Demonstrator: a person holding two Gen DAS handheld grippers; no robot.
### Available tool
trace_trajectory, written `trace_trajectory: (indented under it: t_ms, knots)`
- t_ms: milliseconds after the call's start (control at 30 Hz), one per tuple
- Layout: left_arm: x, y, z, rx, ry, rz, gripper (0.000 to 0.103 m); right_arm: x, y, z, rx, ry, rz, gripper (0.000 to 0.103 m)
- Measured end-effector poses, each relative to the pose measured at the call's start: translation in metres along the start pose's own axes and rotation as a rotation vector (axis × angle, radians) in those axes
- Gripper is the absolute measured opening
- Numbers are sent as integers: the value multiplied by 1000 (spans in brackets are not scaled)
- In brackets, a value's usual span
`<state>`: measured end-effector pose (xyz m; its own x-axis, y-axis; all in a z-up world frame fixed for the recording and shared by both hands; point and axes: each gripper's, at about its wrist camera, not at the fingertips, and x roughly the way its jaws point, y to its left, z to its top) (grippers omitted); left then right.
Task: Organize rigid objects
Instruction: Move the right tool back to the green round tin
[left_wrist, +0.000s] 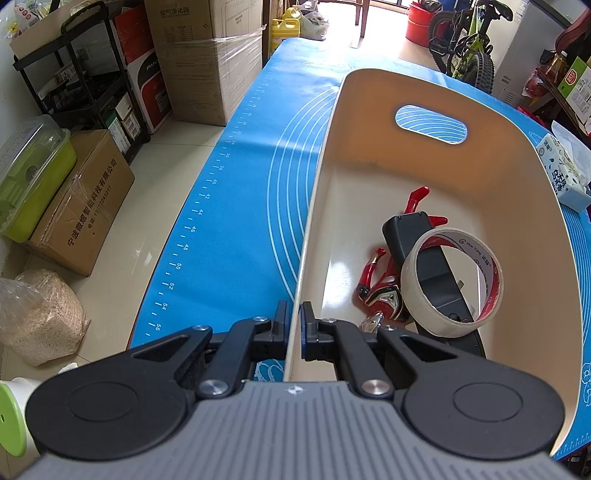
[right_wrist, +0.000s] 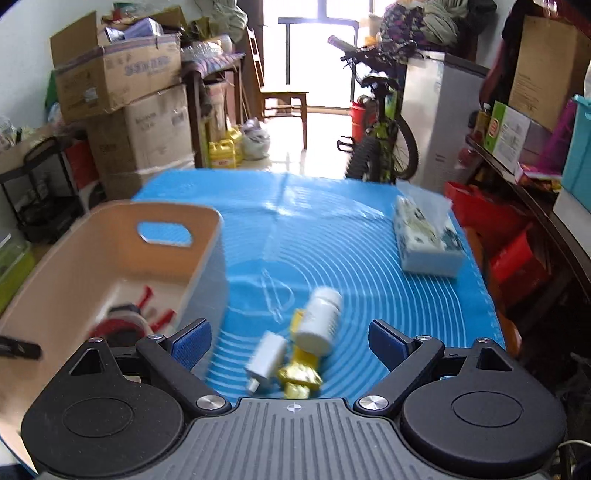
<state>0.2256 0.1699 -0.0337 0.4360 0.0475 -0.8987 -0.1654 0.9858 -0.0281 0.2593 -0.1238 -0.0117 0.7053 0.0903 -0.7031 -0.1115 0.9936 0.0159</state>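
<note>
**At the bin's near wall: left fingers clamp the rim, right fingers spread wide**

Between its 2 fingers, the left gripper (left_wrist: 294, 325) pinches the near wall of the cream bin (left_wrist: 436, 92), which stands on the blue mat (left_wrist: 236, 206) covering the desk. Inside the bin lie a tape roll (left_wrist: 451, 282), a black remote (left_wrist: 424, 251) and a red toy figure (left_wrist: 384, 291).

The right gripper (right_wrist: 290, 341) hangs with fingers wide apart above a white bottle (right_wrist: 319, 319), a white adapter (right_wrist: 266, 356) and a yellow toy (right_wrist: 301, 369), all on the mat just beside the bin. A tissue pack (right_wrist: 426, 238) sits farther right.
</note>
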Motion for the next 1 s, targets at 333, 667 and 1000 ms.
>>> trace_trajectory:
  t_ms: [333, 667, 1000]
  knots:
    - [0, 0, 0, 1, 0, 2, 7, 40, -18, -46, 48, 137, -8, 90]
    - [0, 0, 0, 1, 0, 2, 8, 62, -10, -64, 45, 202, 17, 83]
    - [0, 0, 0, 1, 0, 2, 8, 69, -10, -74, 58, 210, 20, 68]
